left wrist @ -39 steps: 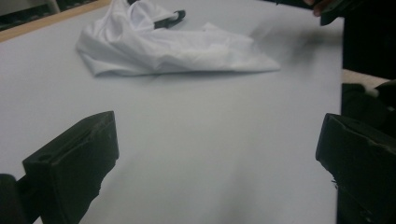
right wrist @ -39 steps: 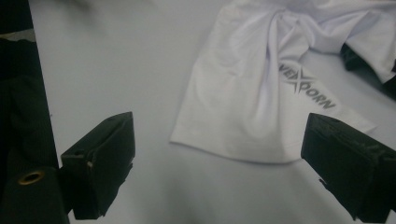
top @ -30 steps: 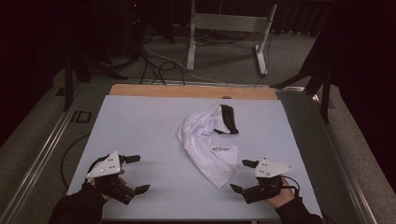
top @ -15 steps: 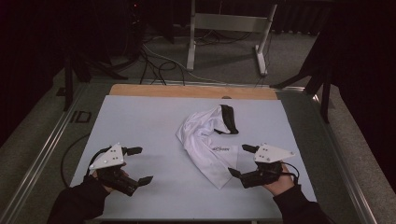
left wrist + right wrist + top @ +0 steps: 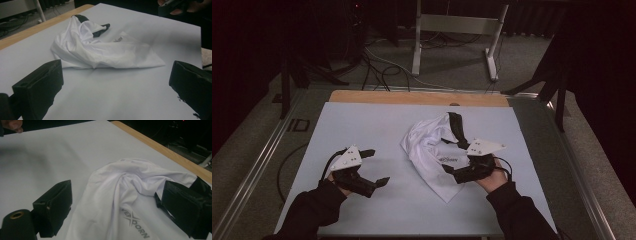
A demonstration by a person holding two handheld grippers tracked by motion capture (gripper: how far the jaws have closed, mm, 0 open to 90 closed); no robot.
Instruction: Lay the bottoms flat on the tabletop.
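From the high view, a crumpled white shirt (image 5: 432,150) with black trim lies on a pale table (image 5: 362,125), slightly toward three o'clock of centre. The left claw (image 5: 374,167) hovers at seven o'clock, jaws apart, well clear of the cloth. The right claw (image 5: 457,162) sits at four o'clock, jaws apart, at the shirt's edge. In the left gripper view, the shirt (image 5: 100,50) lies at twelve o'clock beyond the wide-open jaws. In the right gripper view, the shirt (image 5: 125,195), bearing grey lettering, lies between the spread jaws.
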